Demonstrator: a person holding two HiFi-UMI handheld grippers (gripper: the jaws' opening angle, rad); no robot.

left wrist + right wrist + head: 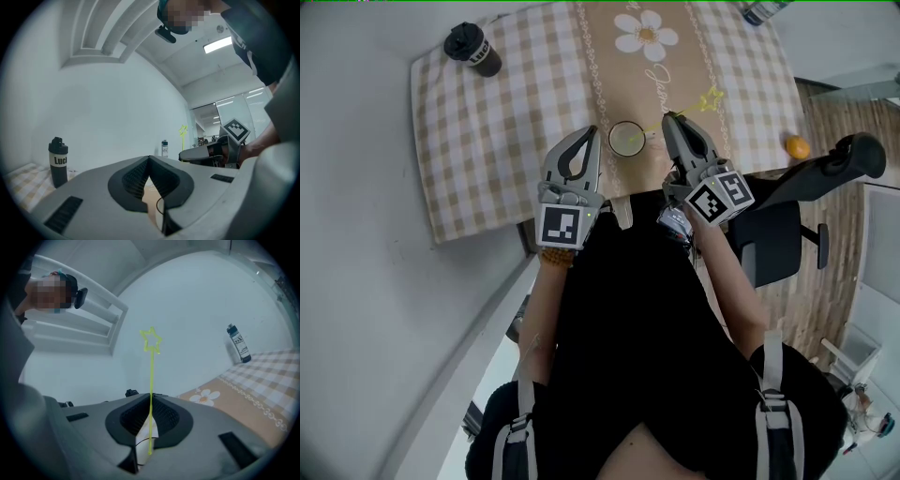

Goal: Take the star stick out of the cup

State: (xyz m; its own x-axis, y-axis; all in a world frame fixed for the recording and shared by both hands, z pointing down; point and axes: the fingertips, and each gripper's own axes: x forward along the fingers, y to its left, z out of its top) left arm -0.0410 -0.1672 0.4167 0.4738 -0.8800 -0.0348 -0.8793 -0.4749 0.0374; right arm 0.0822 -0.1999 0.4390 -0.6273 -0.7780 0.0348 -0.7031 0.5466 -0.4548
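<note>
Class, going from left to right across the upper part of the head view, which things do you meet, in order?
black bottle → left tongs → cup → right tongs → orange

Two grippers: left gripper (592, 131), right gripper (669, 116), one marker cube on each. One cup (626, 139). One star stick (151, 340), yellow-green, with one star at its tip. Two bottles: one black bottle (472, 49), one clear bottle (238, 344) with a dark cap. One checked tablecloth (487, 141). One tan runner (649, 89) with one printed daisy (646, 36). One small orange round thing (798, 146) on the floor. One black office chair (787, 225).
</note>
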